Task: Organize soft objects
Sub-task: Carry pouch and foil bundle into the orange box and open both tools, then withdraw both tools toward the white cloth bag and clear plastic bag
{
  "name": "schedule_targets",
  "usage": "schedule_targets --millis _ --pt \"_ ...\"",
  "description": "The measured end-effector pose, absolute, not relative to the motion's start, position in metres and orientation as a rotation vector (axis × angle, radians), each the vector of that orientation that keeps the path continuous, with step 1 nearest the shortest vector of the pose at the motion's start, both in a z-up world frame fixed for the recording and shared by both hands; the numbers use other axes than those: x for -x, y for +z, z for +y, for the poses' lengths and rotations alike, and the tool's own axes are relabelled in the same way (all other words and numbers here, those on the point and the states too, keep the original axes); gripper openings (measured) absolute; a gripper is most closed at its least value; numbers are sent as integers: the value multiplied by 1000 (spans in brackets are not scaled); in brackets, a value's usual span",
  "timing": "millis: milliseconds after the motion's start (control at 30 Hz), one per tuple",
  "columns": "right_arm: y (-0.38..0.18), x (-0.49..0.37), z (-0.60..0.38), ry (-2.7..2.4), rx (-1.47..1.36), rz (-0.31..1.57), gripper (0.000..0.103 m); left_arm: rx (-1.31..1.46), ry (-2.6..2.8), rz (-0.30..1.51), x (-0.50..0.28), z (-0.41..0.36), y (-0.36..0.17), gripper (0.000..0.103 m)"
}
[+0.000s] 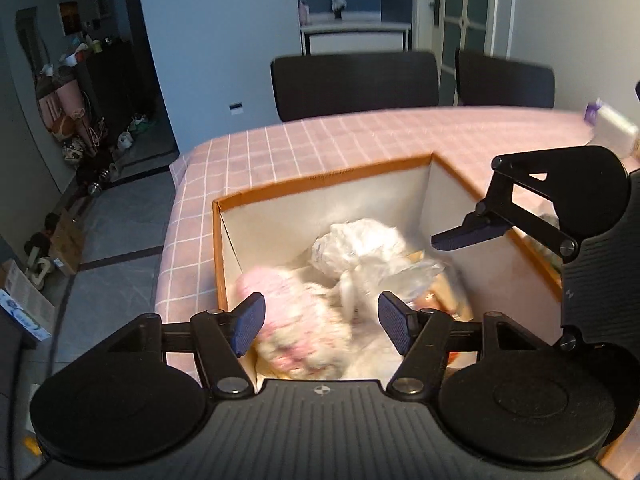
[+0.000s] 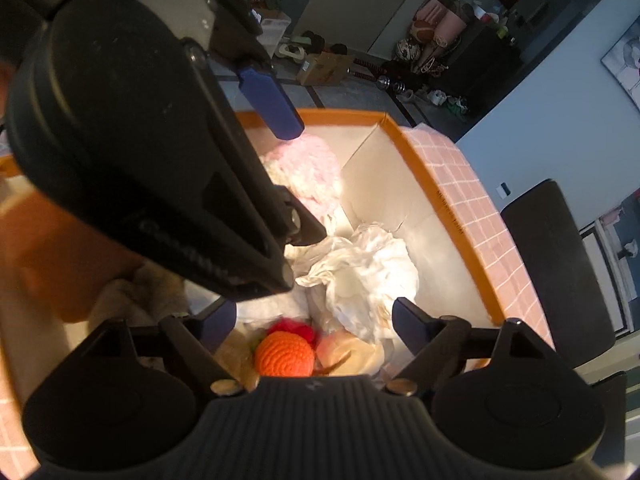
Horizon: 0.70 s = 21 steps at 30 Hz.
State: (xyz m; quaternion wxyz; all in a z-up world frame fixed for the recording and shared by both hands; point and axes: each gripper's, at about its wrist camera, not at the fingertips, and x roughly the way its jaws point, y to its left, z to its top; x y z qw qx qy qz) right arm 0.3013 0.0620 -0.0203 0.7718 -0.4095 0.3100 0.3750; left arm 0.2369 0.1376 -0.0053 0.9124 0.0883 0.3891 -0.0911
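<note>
An orange-rimmed box (image 1: pixel 320 178) with white walls stands on the pink checked table (image 1: pixel 360 136). It holds a pink-and-white fluffy item (image 1: pixel 296 328), a crumpled white plastic bag (image 1: pixel 360 248), and, in the right wrist view, an orange crocheted ball (image 2: pixel 285 354) and a peach-coloured soft piece (image 2: pixel 340 350). My left gripper (image 1: pixel 321 322) is open and empty above the box, over the fluffy item. My right gripper (image 2: pixel 314 322) is open and empty above the box (image 2: pixel 432 168), over the orange ball. The fluffy item (image 2: pixel 308 168) and bag (image 2: pixel 368 272) show there too.
Two dark chairs (image 1: pixel 356 80) stand behind the table. A white and purple packet (image 1: pixel 612 124) lies at the table's far right. The floor to the left holds shoes, bags and cardboard boxes (image 1: pixel 68 240). The left gripper's body (image 2: pixel 140 140) fills the upper left of the right wrist view.
</note>
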Motion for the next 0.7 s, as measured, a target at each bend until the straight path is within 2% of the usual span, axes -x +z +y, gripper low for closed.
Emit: schedule_targets --millis 367,700 --pt "31 -233 6 826 749 508 89 -112 -171 638 -183 127 32 76" --pt "40 -176 -68 744 450 371 90 -30 -209 381 -114 86 46 76"
